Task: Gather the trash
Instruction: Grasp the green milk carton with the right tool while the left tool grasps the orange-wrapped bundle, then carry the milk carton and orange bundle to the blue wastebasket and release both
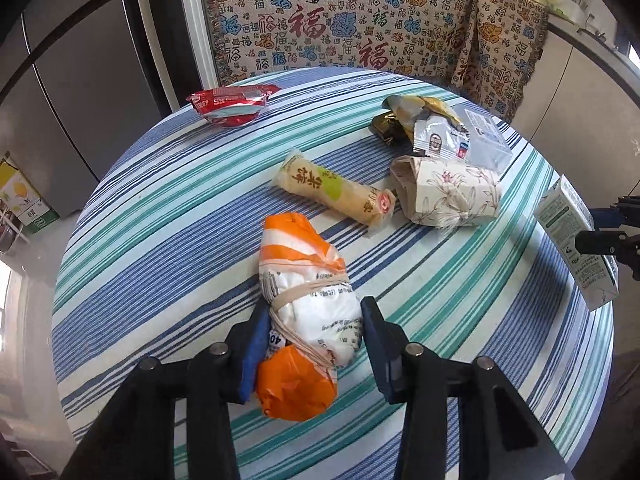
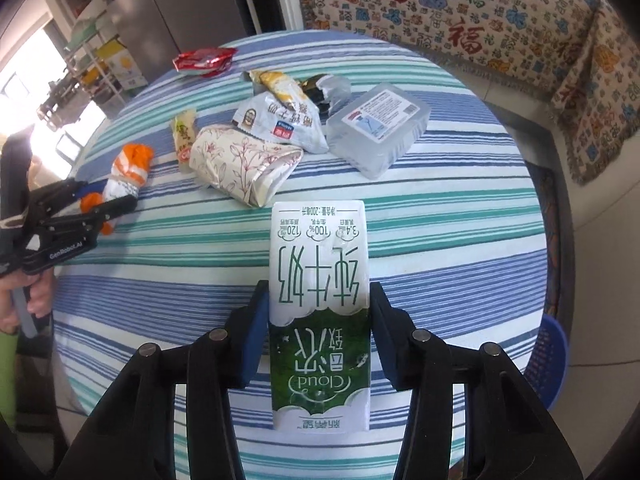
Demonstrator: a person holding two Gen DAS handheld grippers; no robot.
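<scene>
My left gripper (image 1: 315, 308) is shut on an orange-and-white plastic bag bundle (image 1: 304, 264) bound with rubber bands, its blue pads pressing on both sides low over the striped round table (image 1: 160, 240). In the right wrist view that left gripper (image 2: 110, 196) and bundle (image 2: 128, 168) are at the left edge. My right gripper (image 2: 319, 290) is shut on a green-and-white milk carton (image 2: 318, 248), held above the table. The left wrist view shows the same carton (image 1: 572, 236) at the far right.
On the table lie a red packet (image 1: 230, 108), a yellow roll wrapper (image 1: 336, 192), a floral paper packet (image 1: 448, 194), crumpled snack wrappers (image 1: 424, 128) and a clear plastic box (image 2: 380, 128). A blue basket (image 2: 548, 360) stands on the floor at right. A patterned sofa cover (image 1: 340, 20) hangs behind.
</scene>
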